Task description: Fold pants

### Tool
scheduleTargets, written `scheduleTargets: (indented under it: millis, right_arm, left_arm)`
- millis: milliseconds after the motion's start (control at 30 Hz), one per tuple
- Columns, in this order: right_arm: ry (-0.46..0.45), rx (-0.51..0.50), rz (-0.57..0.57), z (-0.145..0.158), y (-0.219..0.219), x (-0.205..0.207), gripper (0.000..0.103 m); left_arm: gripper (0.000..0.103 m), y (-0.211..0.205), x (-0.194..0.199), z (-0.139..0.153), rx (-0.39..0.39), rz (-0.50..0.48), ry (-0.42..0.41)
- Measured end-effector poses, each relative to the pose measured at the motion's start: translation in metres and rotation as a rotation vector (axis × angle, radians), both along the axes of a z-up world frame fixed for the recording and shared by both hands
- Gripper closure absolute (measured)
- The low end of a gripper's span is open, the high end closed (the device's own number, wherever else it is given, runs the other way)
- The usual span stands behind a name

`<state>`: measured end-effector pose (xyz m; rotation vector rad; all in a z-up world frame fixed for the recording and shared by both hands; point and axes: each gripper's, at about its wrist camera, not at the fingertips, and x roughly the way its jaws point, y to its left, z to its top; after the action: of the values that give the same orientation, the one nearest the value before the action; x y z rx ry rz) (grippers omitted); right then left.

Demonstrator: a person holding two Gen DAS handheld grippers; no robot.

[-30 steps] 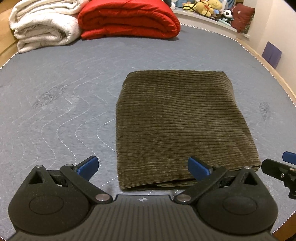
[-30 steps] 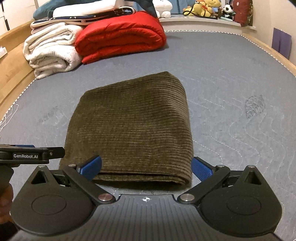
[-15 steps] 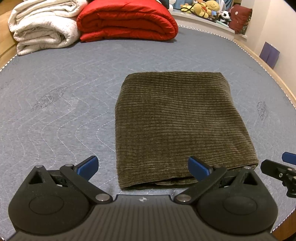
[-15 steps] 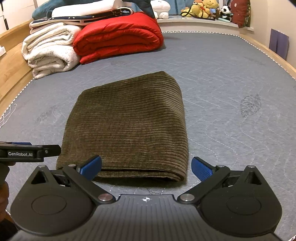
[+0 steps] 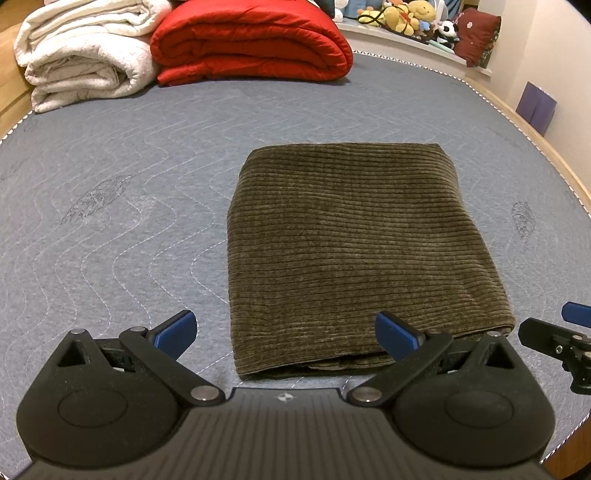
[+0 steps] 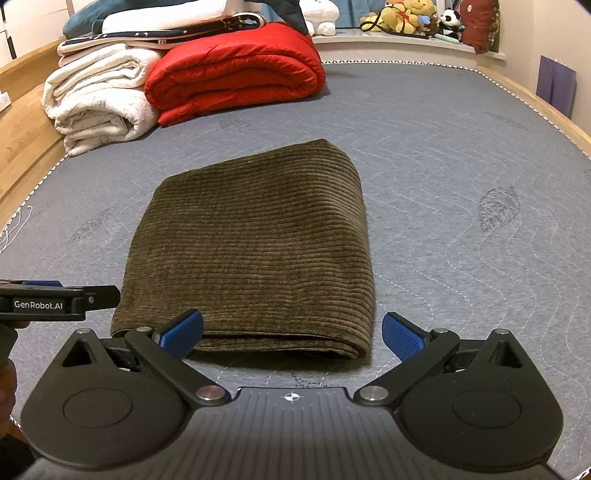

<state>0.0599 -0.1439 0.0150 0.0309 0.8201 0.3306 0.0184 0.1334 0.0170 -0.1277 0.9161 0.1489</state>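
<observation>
The olive-brown corduroy pants [image 5: 351,243] lie folded into a neat rectangle on the grey quilted mattress [image 5: 110,221]; they also show in the right wrist view [image 6: 251,251]. My left gripper [image 5: 284,330] is open and empty, just short of the pants' near edge. My right gripper [image 6: 291,332] is open and empty, also just short of the near edge. Each gripper shows at the edge of the other's view: the right one [image 5: 569,332], the left one [image 6: 55,299].
A folded red duvet [image 5: 251,40] and a white blanket [image 5: 81,55] lie at the mattress's far left. Stuffed toys [image 5: 406,18] sit on a far ledge. A wooden bed frame [image 6: 22,122] runs along the left, and the mattress edge [image 5: 535,140] along the right.
Both grippers have drawn back and risen slightly from the folded pants, which now sit a little farther off. The pants have not moved. Both grippers stay open.
</observation>
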Motion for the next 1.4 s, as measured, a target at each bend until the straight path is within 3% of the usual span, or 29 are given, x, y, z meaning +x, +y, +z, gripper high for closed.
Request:
scheduleTargets:
  millis: [1400]
  right_arm:
    - [0.006, 0.000, 0.000, -0.0017, -0.0003, -0.0010, 0.001]
  left_arm:
    - [0.000, -0.0033, -0.0005, 0.0048, 0.015, -0.030, -0.031]
